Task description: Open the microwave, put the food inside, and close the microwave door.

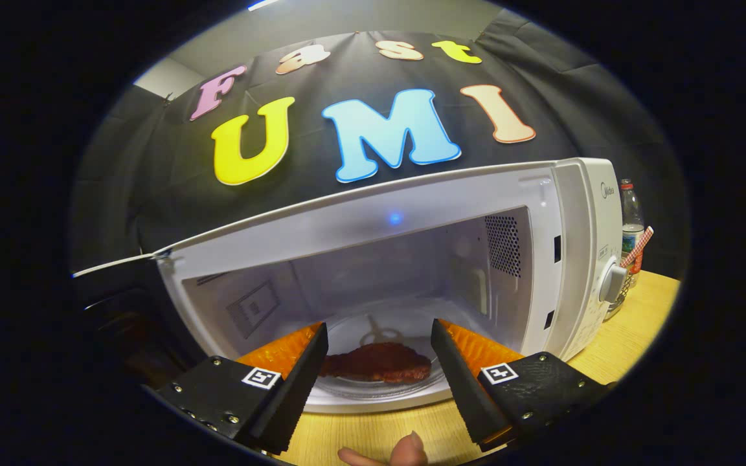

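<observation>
Cloth-walled booth point(153, 168), microwave point(567, 259)

White microwave point(567, 213), reddish-brown food point(376, 362), light wood table point(632, 323).

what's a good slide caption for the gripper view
Open gripper at the open microwave, its jaws apart and empty, the steak already lying on the glass turntable inside.

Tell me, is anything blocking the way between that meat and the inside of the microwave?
Nothing visible. The meat already lies on the glass plate inside the microwave. The gripper is open, with the meat showing between and just beyond its fingers, neither seeming to touch it. The door hangs open.
</observation>
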The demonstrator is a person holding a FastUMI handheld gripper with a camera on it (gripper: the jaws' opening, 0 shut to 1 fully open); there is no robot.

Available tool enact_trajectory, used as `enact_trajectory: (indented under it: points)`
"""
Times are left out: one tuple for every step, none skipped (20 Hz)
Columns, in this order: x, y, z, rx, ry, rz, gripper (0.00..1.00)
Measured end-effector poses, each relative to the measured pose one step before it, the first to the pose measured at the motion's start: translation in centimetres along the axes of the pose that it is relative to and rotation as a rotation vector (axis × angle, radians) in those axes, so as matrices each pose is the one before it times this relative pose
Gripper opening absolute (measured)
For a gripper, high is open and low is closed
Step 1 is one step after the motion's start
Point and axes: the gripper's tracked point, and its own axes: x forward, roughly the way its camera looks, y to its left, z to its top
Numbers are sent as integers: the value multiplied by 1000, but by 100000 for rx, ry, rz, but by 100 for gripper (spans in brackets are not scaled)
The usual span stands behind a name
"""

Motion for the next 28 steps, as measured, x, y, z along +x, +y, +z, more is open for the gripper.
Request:
enact_trajectory:
  points:
    - [-1385,709,306,-2266,35,3212,97]
    - [-1553,950,447,-2443,-206,3605,97]
    - [-1578,793,509,-1947,-583,3843,97]
    - [-1744,894,703,-1190,-927,3974,97]
    - [-1710,931,695,-426,-867,4441,97]
    - [-1820,1156,808,78,-822,5128,97]
    - [-1878,1165,729,-221,-819,4458,97]
    - [-1935,1072,822,-1275,-801,4163,97]
    - [-1824,1081,919,-1484,-1198,4142,97]
    - [-1764,997,838,-1119,-1009,3577,97]
    - [-1881,1164,772,-296,-1141,4027,97]
    - [-1674,1695,762,52,-857,5251,97]
    - [-1572,1758,645,132,-790,5120,97]
    - [-1427,1774,544,463,-714,4295,97]
    - [-1300,1801,578,461,-999,3767,96]
    - [-1150,2000,409,-70,-415,3865,96]
    - [-867,2047,427,-327,-876,4259,96]
    - [-471,1917,386,-219,-1244,3458,96]
    - [-320,1728,446,333,-1485,3508,96]
    - [309,1904,88,662,-759,3359,96]
    - [390,1529,-460,420,1792,2901,96]
    - [420,1468,-831,579,2656,2847,96]
    - [685,1354,-908,1,2507,2741,96]
    - [821,936,-728,-1387,1895,1040,96]
    - [623,907,-745,-1479,1071,1164,93]
    - [1013,778,-724,-884,780,766,93]
    - [861,755,-949,750,1119,405,90]
    - [1004,324,-1185,1278,1587,-983,86]
